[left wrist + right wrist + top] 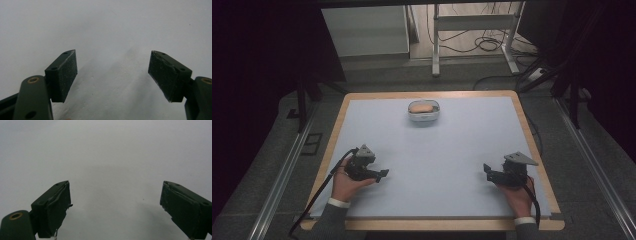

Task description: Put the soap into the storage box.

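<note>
Currently the left hand-held gripper [384,173] rests near the counter's [452,150] front left, jaws apart and empty. Between the grippers, at the far edge, sits a small clear container [424,112] holding a tan, bread-like item; likely light, stiff-walled and slippery, so best gripped across its rim. The right hand-held gripper [486,170] rests front right, jaws likewise apart, empty.

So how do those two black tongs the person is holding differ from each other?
The left tongs sit near the table's left edge and point right, while the right tongs sit near the right edge and point left. The grey plate on the left one looks small and stands up; the plate on the right one looks broader and flatter. Both stand wide open, hold nothing, and are far from the container.
</note>
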The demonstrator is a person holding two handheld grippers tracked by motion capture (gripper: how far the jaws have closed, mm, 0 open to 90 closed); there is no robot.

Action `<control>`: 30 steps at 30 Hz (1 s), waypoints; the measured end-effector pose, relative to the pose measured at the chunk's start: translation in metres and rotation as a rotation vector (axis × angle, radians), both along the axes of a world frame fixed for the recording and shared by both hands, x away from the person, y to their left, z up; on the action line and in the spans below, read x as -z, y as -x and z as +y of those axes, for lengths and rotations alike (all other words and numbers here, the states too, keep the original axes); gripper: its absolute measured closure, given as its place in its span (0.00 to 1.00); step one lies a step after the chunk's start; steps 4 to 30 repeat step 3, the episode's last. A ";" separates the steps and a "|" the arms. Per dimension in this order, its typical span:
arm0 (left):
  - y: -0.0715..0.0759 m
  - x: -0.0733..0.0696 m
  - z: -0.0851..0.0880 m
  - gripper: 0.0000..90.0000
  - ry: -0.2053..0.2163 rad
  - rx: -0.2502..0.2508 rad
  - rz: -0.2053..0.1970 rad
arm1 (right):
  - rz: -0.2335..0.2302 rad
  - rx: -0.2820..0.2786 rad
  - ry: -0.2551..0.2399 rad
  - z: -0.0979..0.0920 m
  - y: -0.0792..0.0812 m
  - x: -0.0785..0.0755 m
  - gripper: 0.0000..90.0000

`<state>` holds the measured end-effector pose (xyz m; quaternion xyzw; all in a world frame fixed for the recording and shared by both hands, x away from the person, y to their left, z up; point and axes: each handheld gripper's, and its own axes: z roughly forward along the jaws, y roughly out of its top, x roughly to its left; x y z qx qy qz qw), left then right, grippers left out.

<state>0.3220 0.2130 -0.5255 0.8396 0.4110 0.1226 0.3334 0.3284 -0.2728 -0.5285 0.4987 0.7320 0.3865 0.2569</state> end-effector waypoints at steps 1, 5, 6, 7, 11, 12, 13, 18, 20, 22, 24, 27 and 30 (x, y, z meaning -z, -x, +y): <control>0.000 0.000 0.001 0.26 0.002 0.001 0.001 | -0.001 -0.003 -0.002 0.000 0.000 0.000 0.11; -0.001 -0.001 0.002 0.26 0.002 -0.004 0.001 | 0.007 -0.012 -0.007 0.000 0.000 0.000 0.10; -0.001 -0.001 0.002 0.26 0.002 -0.004 0.001 | 0.007 -0.012 -0.007 0.000 0.000 0.000 0.10; -0.001 -0.001 0.002 0.26 0.002 -0.004 0.001 | 0.007 -0.012 -0.007 0.000 0.000 0.000 0.10; -0.001 -0.001 0.002 0.26 0.002 -0.004 0.001 | 0.007 -0.012 -0.007 0.000 0.000 0.000 0.10; -0.001 -0.001 0.002 0.26 0.002 -0.004 0.001 | 0.007 -0.012 -0.007 0.000 0.000 0.000 0.10; -0.001 -0.001 0.002 0.26 0.002 -0.004 0.001 | 0.007 -0.012 -0.007 0.000 0.000 0.000 0.10; -0.001 -0.001 0.002 0.26 0.002 -0.004 0.001 | 0.007 -0.012 -0.007 0.000 0.000 0.000 0.10; -0.001 -0.001 0.002 0.26 0.002 -0.004 0.001 | 0.007 -0.012 -0.007 0.000 0.000 0.000 0.10; -0.001 -0.001 0.002 0.26 0.002 -0.004 0.001 | 0.007 -0.012 -0.007 0.000 0.000 0.000 0.10; -0.001 -0.001 0.002 0.26 0.002 -0.004 0.001 | 0.007 -0.012 -0.007 0.000 0.000 0.000 0.10; -0.001 -0.001 0.002 0.26 0.002 -0.004 0.001 | 0.007 -0.012 -0.007 0.000 0.000 0.000 0.10; -0.001 -0.001 0.002 0.26 0.002 -0.004 0.001 | 0.007 -0.012 -0.007 0.000 0.000 0.000 0.10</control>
